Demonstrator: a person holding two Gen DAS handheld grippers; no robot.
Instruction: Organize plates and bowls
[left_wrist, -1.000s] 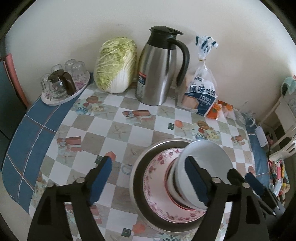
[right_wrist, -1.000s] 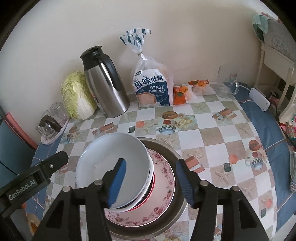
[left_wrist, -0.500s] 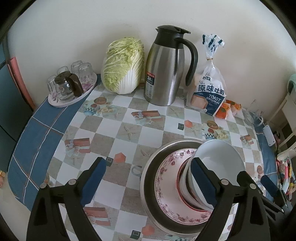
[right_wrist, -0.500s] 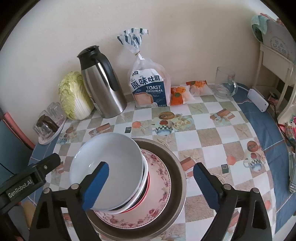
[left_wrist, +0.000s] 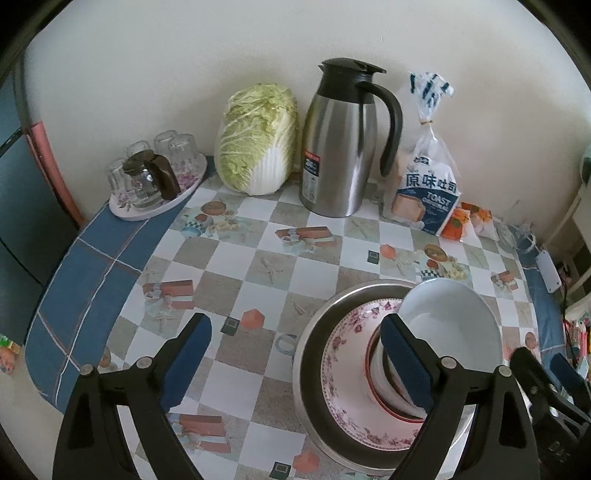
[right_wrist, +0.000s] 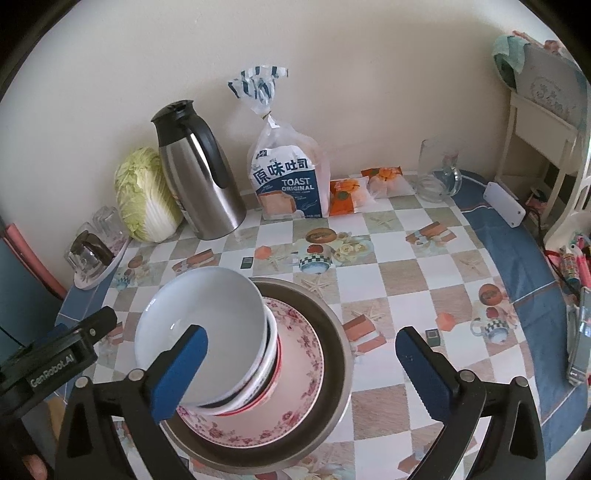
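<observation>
On the checkered table (right_wrist: 402, 273), at about six o'clock in the right wrist view, a white bowl (right_wrist: 207, 310) tops a stack of bowls (right_wrist: 258, 373) that stands on a floral plate (right_wrist: 303, 347) inside a metal pan (right_wrist: 340, 354). A second ago the right gripper (right_wrist: 301, 363) stood narrower, its left pad against the white bowl's inner wall; its jaws are now opening, spread nearly their widest, with the left pad still in front of the bowl's near rim and the right pad over bare table at four o'clock, so nothing is clenched. The bowl stack has stayed in the pan, leaning toward nine o'clock. In the left wrist view the left gripper (left_wrist: 295, 362) is released and wide, slightly wider than before; its right pad overlaps the stack at five o'clock, though whether it touches I cannot tell. Thermos (left_wrist: 343, 147), cabbage (left_wrist: 258, 140) and toast bag (left_wrist: 428, 192) sit higher than earlier.
</observation>
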